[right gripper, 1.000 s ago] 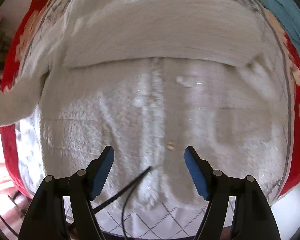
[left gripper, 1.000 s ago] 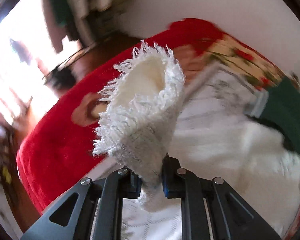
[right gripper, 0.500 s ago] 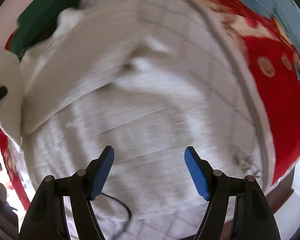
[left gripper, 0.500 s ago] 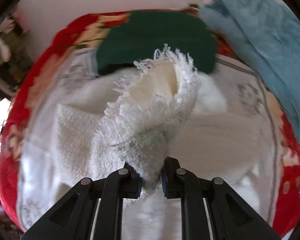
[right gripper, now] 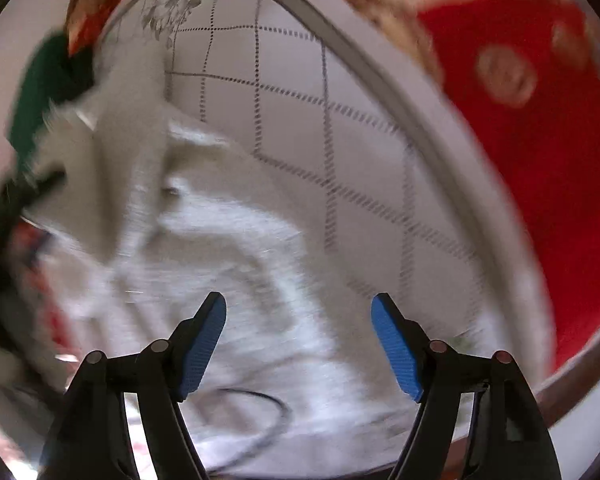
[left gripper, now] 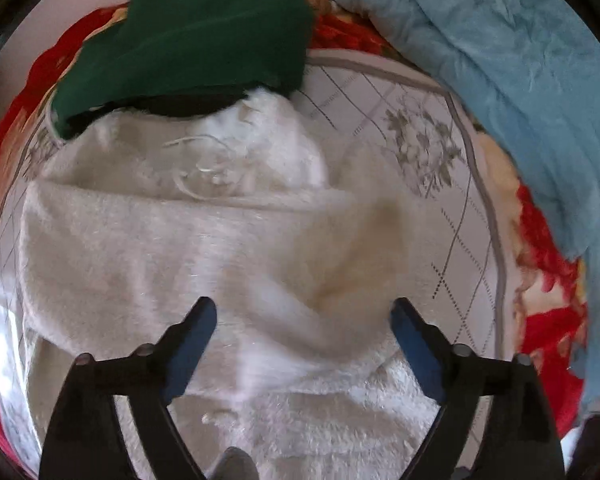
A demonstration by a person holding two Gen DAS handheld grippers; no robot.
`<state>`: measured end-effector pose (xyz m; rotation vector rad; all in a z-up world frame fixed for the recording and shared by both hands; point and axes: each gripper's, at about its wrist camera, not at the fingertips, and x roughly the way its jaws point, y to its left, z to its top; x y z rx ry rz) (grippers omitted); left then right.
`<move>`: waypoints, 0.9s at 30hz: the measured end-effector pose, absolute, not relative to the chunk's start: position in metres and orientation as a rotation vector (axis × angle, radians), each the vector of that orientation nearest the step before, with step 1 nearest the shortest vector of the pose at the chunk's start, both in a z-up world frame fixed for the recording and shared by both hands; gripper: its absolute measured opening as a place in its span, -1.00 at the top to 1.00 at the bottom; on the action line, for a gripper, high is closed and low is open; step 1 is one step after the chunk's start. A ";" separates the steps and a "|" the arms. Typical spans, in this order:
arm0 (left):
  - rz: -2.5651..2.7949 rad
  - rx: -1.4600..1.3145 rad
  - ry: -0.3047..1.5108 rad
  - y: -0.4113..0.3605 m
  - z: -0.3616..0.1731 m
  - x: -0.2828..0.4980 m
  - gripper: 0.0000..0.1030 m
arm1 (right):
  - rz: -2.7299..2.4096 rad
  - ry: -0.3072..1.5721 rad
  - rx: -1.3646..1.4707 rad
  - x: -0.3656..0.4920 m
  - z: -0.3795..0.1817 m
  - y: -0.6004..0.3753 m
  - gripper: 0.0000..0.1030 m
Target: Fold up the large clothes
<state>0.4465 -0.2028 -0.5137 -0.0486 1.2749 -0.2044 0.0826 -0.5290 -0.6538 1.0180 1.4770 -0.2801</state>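
A white fluffy garment (left gripper: 204,248) lies spread on a white quilted sheet (left gripper: 432,184), with one sleeve folded across its body. My left gripper (left gripper: 303,320) is open and empty just above the folded sleeve. My right gripper (right gripper: 299,320) is open and empty over the garment's (right gripper: 228,264) right side, near the sheet (right gripper: 340,152). The right wrist view is blurred by motion.
A folded dark green garment (left gripper: 188,36) lies at the far edge, touching the white garment's top. A light blue cloth (left gripper: 512,80) is heaped at the right. A red patterned blanket (right gripper: 532,128) lies under the sheet. A black cable (right gripper: 256,420) lies near my right gripper.
My left gripper let go of the frayed white sleeve end and opened; the sleeve now lies across the garment. My right gripper swung toward the garment's right side, staying open.
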 end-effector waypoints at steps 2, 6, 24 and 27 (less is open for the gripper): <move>-0.165 -0.089 1.282 -0.181 -0.503 0.446 -0.75 | -0.216 1.459 1.196 0.081 -0.661 -0.539 -0.49; 0.011 -0.091 1.261 -0.134 -0.489 0.445 -0.76 | -0.210 1.480 1.002 0.118 -0.652 -0.537 -0.49; 0.400 0.062 1.272 -0.065 -0.544 0.442 -0.76 | 0.041 1.261 0.565 0.337 -0.628 -0.459 0.90; 0.383 0.069 1.282 -0.075 -0.544 0.440 -0.76 | 0.086 1.361 0.509 0.354 -0.646 -0.457 0.81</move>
